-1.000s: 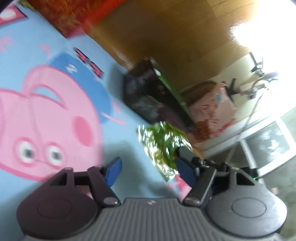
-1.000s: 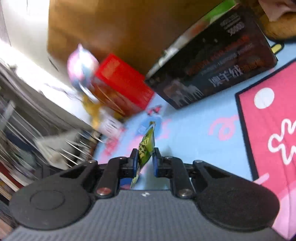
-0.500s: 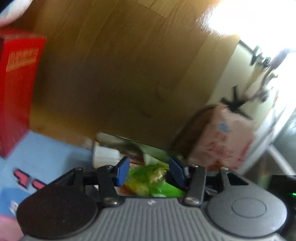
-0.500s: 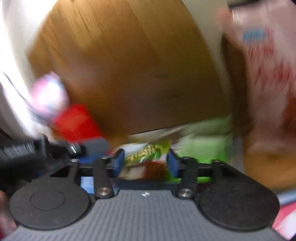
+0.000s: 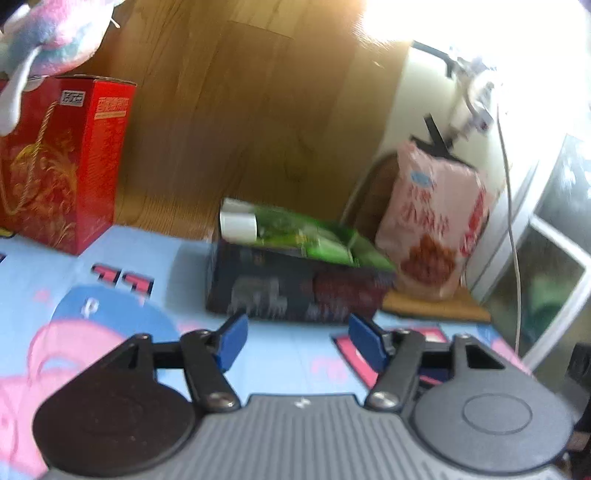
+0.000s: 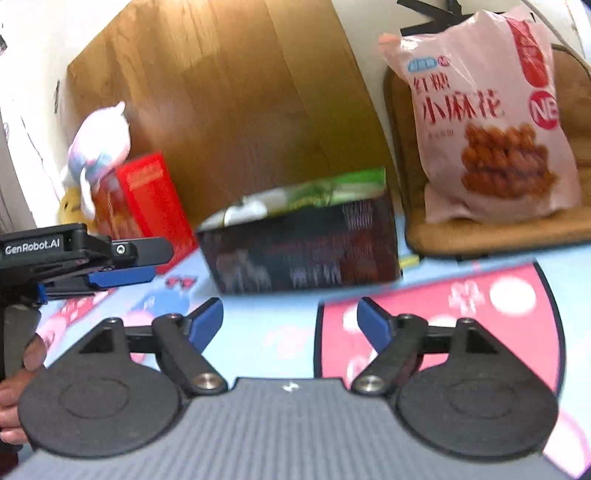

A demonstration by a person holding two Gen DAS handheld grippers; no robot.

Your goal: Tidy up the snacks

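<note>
A dark open box [image 5: 295,288] stands on the cartoon play mat [image 5: 155,258], with green snack packets [image 5: 306,236] lying inside it; it also shows in the right wrist view [image 6: 306,251], packets [image 6: 317,192] on top. My left gripper [image 5: 295,341] is open and empty, a little short of the box. My right gripper [image 6: 290,323] is open and empty, also short of the box. The left gripper [image 6: 122,275] shows from the side at the left of the right wrist view.
A red gift box [image 5: 59,166] with a plush toy [image 5: 55,33] on it stands at the left. A pink bag of fried twists [image 6: 491,122] leans on a brown cushion [image 6: 491,236] at the right. A wooden board [image 5: 240,110] stands behind.
Both grippers let go of their green packets over the box, opened and drew back from it. The packets now lie in the box.
</note>
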